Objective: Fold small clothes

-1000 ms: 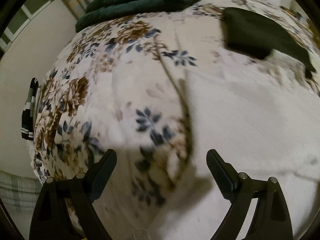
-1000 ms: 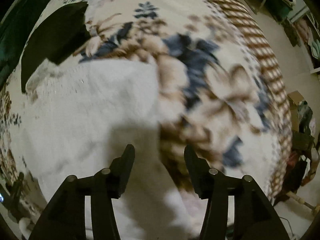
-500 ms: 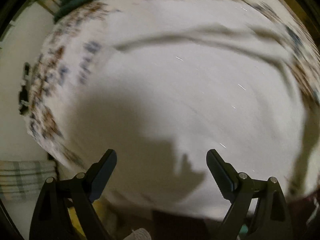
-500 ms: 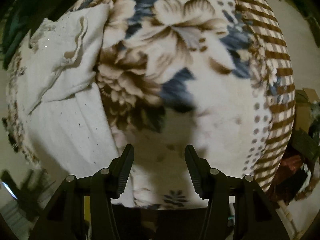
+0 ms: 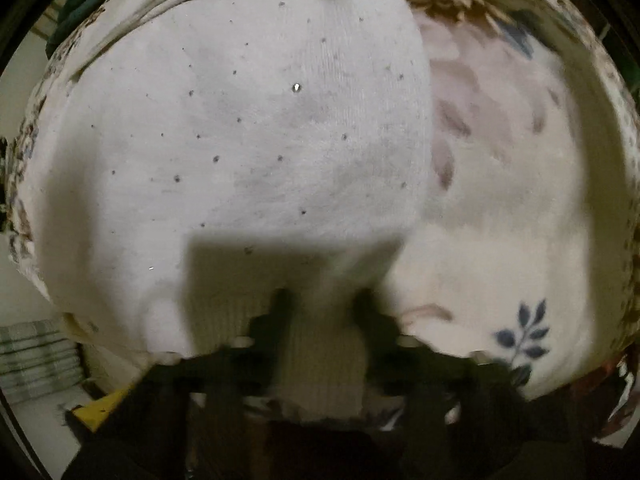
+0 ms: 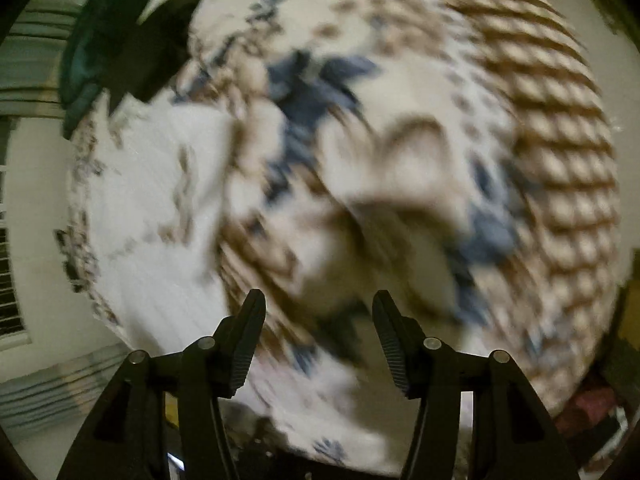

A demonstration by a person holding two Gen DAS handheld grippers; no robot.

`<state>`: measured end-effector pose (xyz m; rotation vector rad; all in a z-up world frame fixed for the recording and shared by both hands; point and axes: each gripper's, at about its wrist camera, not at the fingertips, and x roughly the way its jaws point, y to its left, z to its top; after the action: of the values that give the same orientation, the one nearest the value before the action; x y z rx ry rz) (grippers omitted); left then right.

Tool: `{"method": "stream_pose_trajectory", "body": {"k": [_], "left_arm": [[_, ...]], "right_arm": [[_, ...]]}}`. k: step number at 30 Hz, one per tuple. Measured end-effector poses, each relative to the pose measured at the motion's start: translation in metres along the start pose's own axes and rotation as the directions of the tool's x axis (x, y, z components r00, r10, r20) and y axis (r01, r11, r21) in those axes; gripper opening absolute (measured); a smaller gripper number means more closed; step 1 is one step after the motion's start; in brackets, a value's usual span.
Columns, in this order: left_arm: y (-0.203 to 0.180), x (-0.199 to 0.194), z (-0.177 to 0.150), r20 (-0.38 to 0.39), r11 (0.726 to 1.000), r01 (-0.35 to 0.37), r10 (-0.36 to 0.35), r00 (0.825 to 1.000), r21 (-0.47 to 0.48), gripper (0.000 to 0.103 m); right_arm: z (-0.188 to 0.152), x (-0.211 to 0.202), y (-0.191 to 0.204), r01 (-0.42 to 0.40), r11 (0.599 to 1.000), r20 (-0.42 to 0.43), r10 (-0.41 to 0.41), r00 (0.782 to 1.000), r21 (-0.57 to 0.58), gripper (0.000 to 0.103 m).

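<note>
A white knitted garment (image 5: 240,140) with small dark specks lies on a flowered blanket (image 5: 520,240) and fills most of the left wrist view. My left gripper (image 5: 322,312) is blurred and narrowed on the garment's ribbed near hem, with white cloth between its fingers. In the right wrist view the garment (image 6: 152,200) lies at the left of the blanket (image 6: 400,140). My right gripper (image 6: 318,320) is open and empty, above the flowered blanket to the right of the garment.
A dark green cloth (image 6: 92,52) and a black garment (image 6: 160,40) lie at the far left of the bed. The blanket's brown striped border (image 6: 560,120) runs along the right. A yellow object (image 5: 100,408) lies below the near bed edge.
My left gripper has moved onto the white garment's near hem and its fingers have closed in from wide open. My right gripper has swung over the blanket and stayed open.
</note>
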<state>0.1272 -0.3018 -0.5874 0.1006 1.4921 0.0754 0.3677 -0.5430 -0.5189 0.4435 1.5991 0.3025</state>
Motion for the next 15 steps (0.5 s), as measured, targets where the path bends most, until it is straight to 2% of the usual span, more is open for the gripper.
{"method": "stream_pose_trajectory", "body": {"k": [1,6,11,15], "left_arm": [[0.002,-0.005,0.001,0.03,1.0,-0.01,0.01,0.999,-0.012,0.005],[0.016,-0.037,0.001,0.124,0.998,-0.032,0.038,0.992,-0.051,0.003],[0.036,-0.068,0.001,0.165,0.996,-0.032,0.046,0.985,-0.086,0.003],[0.048,-0.092,-0.004,0.19,0.992,-0.033,0.056,0.98,-0.122,0.003]], "right_arm": [[0.014,0.005,0.004,-0.034,0.999,-0.006,0.034,0.999,0.004,0.058],[0.071,0.045,0.03,-0.193,0.981,-0.036,0.194,0.98,0.034,0.062],[0.106,0.09,0.046,-0.238,0.968,-0.081,0.245,0.966,0.082,0.062],[0.114,0.119,0.059,-0.303,0.946,-0.123,0.316,0.941,0.113,0.062]]}}
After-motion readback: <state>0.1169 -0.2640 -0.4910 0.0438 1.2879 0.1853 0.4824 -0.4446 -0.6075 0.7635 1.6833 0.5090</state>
